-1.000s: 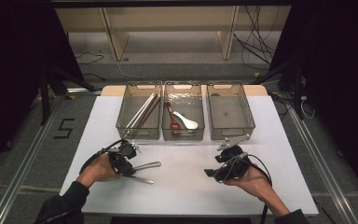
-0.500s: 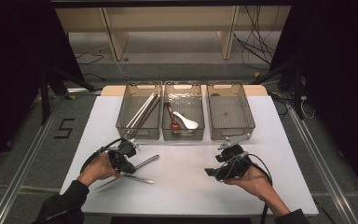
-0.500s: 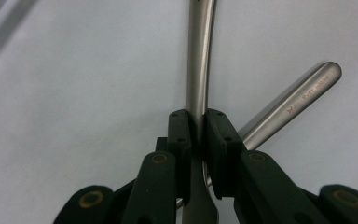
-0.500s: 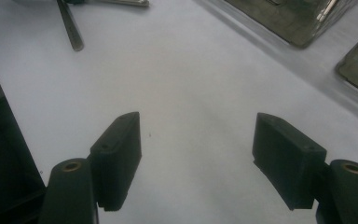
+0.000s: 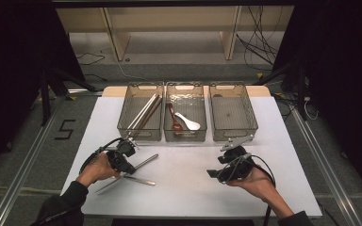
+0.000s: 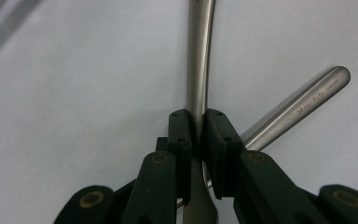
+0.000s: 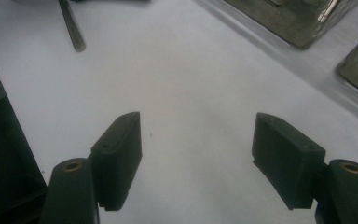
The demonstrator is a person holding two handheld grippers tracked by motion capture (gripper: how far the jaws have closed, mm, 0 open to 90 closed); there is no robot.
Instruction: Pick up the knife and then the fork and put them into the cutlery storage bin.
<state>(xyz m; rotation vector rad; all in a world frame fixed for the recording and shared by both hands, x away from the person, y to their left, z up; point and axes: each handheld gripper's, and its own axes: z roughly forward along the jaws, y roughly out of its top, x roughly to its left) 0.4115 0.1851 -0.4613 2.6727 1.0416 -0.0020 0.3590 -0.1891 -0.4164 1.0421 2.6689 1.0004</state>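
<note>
Your left tongs point(image 6: 196, 133) are clenched on a metal utensil handle point(image 6: 199, 56), a slim steel stem that runs straight up between the two black jaws in the left gripper view. A second steel handle point(image 6: 298, 105) crosses behind the jaws in that view and slants away to the upper right, its rounded end bearing small stamped lettering too fine to read. Which kind of utensil each one is cannot be told.

From the high view, your left tongs point(image 5: 122, 160) sit at the near left of the white worktop point(image 5: 188, 188), with your left hand point(image 5: 96, 168) wrapped around the grip. The held utensil point(image 5: 143, 163) slants up to the right from the jaws, while the other utensil point(image 5: 139, 180) lies flat on the worktop just below it, the two crossing near the tongs.

Your right tongs point(image 5: 214, 173) rest at the near right of the worktop, held in your right hand point(image 5: 254, 179) and pointing left. They are released: in the right gripper view the two black pads of the right tongs point(image 7: 196, 154) stand wide apart with bare white worktop between them.

Along the far edge stand three clear bins side by side. The left bin point(image 5: 141, 132) holds long rods or chopsticks point(image 5: 143, 112) lying lengthwise. The middle bin point(image 5: 185, 134) holds a red spoon point(image 5: 173, 120) and a white spoon point(image 5: 188, 122). The right bin point(image 5: 233, 132) sits just beyond your right tongs.
</note>
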